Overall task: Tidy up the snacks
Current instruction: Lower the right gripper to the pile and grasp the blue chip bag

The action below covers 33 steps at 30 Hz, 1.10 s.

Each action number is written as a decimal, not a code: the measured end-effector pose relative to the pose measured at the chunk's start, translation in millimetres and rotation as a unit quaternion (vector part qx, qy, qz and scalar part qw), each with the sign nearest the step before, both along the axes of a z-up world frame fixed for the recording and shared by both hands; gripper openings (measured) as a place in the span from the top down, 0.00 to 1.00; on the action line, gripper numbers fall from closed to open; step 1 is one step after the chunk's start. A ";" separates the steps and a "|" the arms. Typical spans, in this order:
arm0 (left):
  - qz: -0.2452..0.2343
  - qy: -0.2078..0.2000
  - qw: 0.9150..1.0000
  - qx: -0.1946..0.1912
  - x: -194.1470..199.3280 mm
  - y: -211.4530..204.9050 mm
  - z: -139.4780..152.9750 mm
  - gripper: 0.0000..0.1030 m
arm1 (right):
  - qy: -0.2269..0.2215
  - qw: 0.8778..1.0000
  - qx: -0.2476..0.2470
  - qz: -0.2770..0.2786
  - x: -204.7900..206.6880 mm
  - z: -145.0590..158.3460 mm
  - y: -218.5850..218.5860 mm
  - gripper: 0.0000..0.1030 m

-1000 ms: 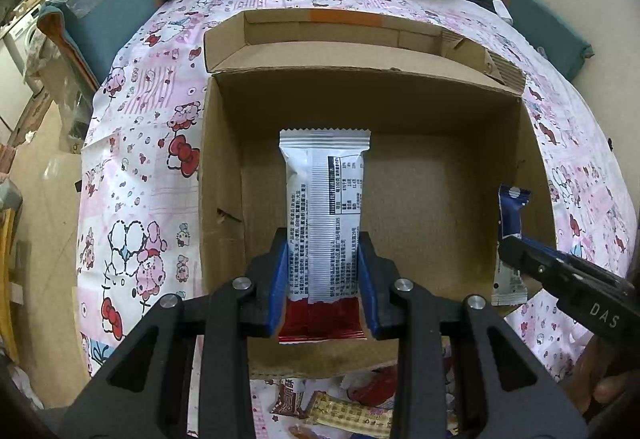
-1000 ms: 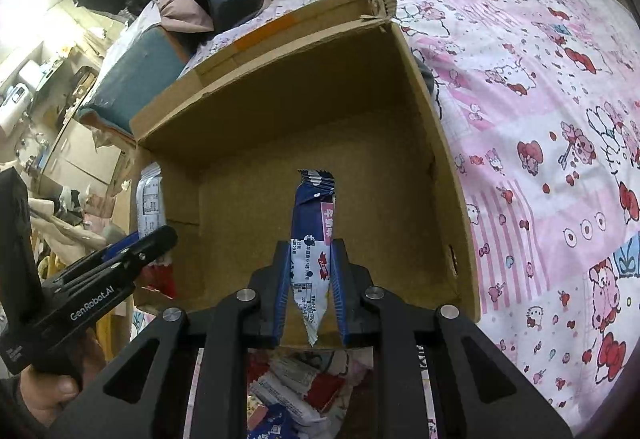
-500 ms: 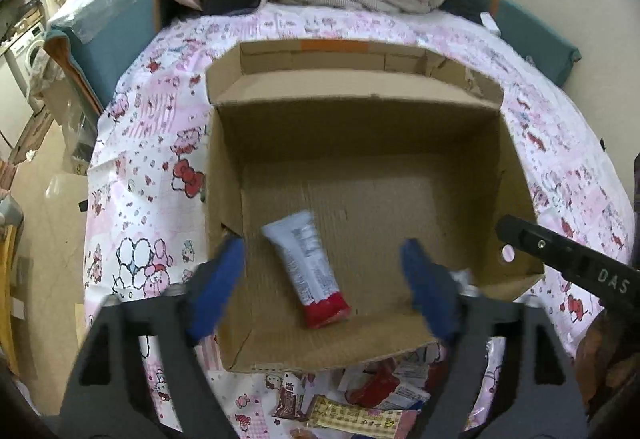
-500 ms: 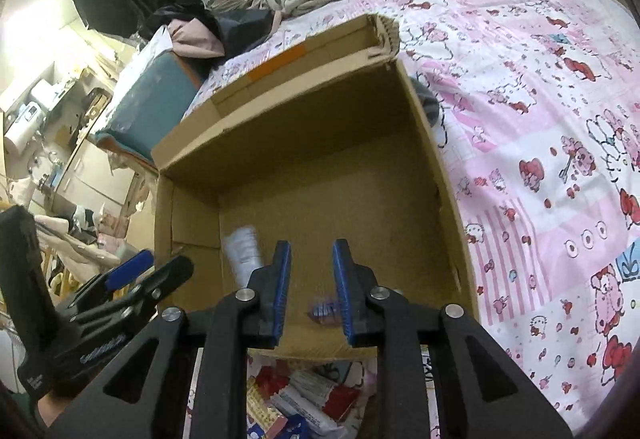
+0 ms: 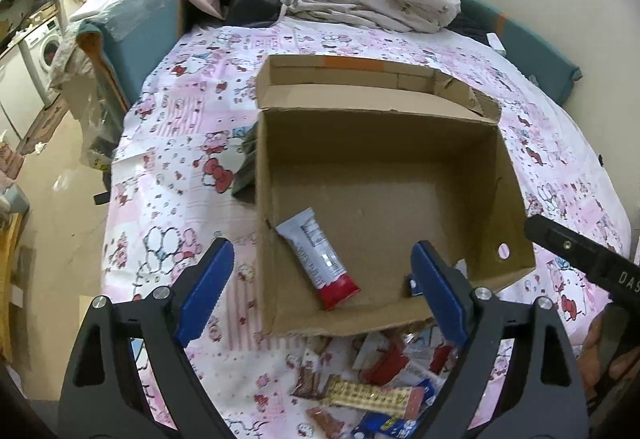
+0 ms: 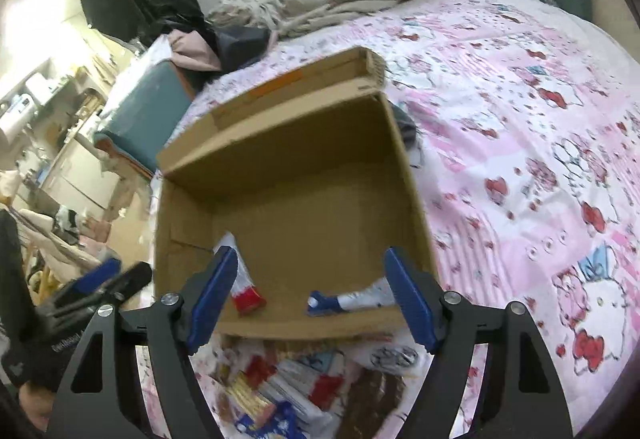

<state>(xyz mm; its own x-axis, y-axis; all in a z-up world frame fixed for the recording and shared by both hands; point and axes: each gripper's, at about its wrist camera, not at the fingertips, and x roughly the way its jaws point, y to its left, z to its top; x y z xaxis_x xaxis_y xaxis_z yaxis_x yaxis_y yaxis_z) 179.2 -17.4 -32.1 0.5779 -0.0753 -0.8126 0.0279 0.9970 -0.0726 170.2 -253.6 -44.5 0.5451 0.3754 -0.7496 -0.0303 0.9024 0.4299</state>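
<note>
A: Checking both tools: left gripper [image 5: 322,289] and right gripper [image 6: 310,297] are opening, nothing between the jaws.

B: Snack locations?

A: Red-ended snack bar [image 5: 318,259] lies diagonally in the cardboard box [image 5: 380,107]; blue-ended packet [image 6: 352,301] lies crosswise. Loose snack pile [image 5: 372,395] sits below both, just outside the near wall. Legible: "DAS".

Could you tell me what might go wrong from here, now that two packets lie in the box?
1. The left gripper and right gripper, jaws opening and empty, hang close together, so they might collide.
2. The snack pile lies jumbled against the cardboard box; a grab may catch two wrappers.
3. The red-ended packet and blue-ended packet lie askew, so later ones may pile unevenly.
</note>
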 end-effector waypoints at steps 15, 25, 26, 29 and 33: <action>0.035 0.033 0.999 0.008 -41.4 32.9 1.2 0.15 | 0.030 0.998 0.051 -0.006 -38.2 6.0 -16.4 0.23; 0.049 0.066 0.997 -0.005 -63.9 43.5 -8.4 0.15 | 0.071 0.995 0.066 0.009 -77.3 -4.5 -14.6 0.23; 0.050 0.069 0.996 -0.005 -65.4 43.7 -9.6 0.15 | 0.081 0.994 0.066 0.010 -81.0 -7.7 -13.4 0.23; 0.052 0.081 0.995 -0.005 -69.5 43.4 -15.6 0.15 | 0.106 0.992 0.061 0.016 -89.2 -17.6 -7.8 0.23; 0.059 0.108 0.992 -0.017 -66.9 46.4 -29.8 0.15 | 0.128 0.991 0.025 0.020 -89.4 -29.9 3.1 0.23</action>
<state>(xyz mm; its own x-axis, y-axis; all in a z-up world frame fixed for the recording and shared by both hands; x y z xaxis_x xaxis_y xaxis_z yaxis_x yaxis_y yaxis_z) 112.3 29.0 -61.9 0.3976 -0.0475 -0.9163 -0.1080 0.9893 -0.0982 80.8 -250.6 -74.5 0.3234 0.4336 -0.8411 0.0504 0.8797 0.4729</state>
